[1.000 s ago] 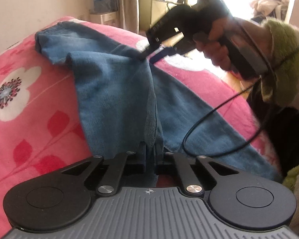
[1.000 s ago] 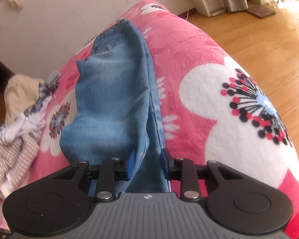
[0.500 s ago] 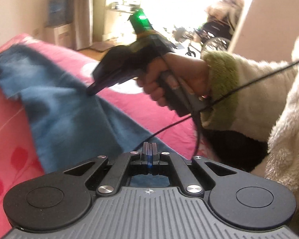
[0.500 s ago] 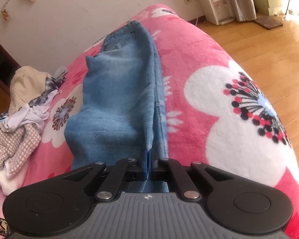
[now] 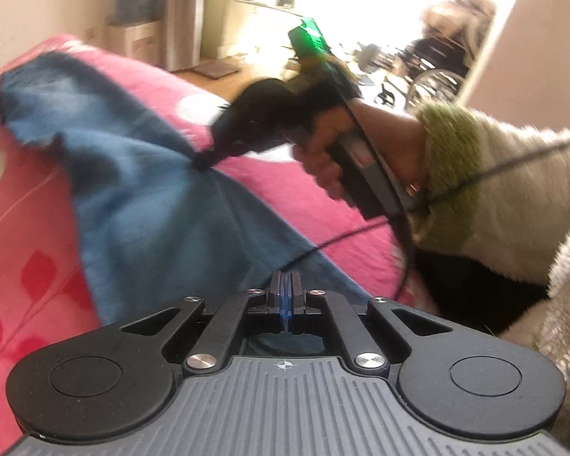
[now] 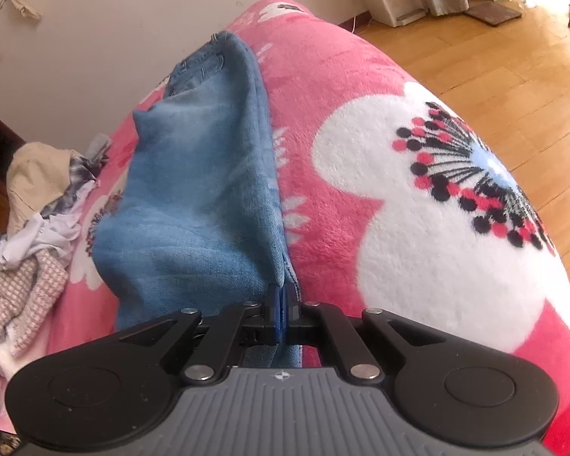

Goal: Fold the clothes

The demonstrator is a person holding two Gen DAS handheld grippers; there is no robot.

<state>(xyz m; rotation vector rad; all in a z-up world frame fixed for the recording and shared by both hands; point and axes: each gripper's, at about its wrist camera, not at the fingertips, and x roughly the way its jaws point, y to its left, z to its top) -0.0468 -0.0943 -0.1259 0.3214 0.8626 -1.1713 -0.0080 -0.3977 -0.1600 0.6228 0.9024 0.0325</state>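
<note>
Lying on the pink blanket (image 6: 361, 87), jeans (image 6: 193, 205) are pinched by both grippers' jaws.

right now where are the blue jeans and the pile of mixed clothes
blue jeans (image 6: 193, 197), right wrist view, middle of the leg fabric
pile of mixed clothes (image 6: 30, 228), right wrist view, white and checked garments at the left edge

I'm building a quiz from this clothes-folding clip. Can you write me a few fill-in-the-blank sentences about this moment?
1. Both grippers are shut on the blue ____.
2. The jeans lie on a ____ flowered blanket.
3. In the right wrist view, a pile of other clothes sits to the ____ of the jeans.

Missing words: jeans; pink; left
</note>
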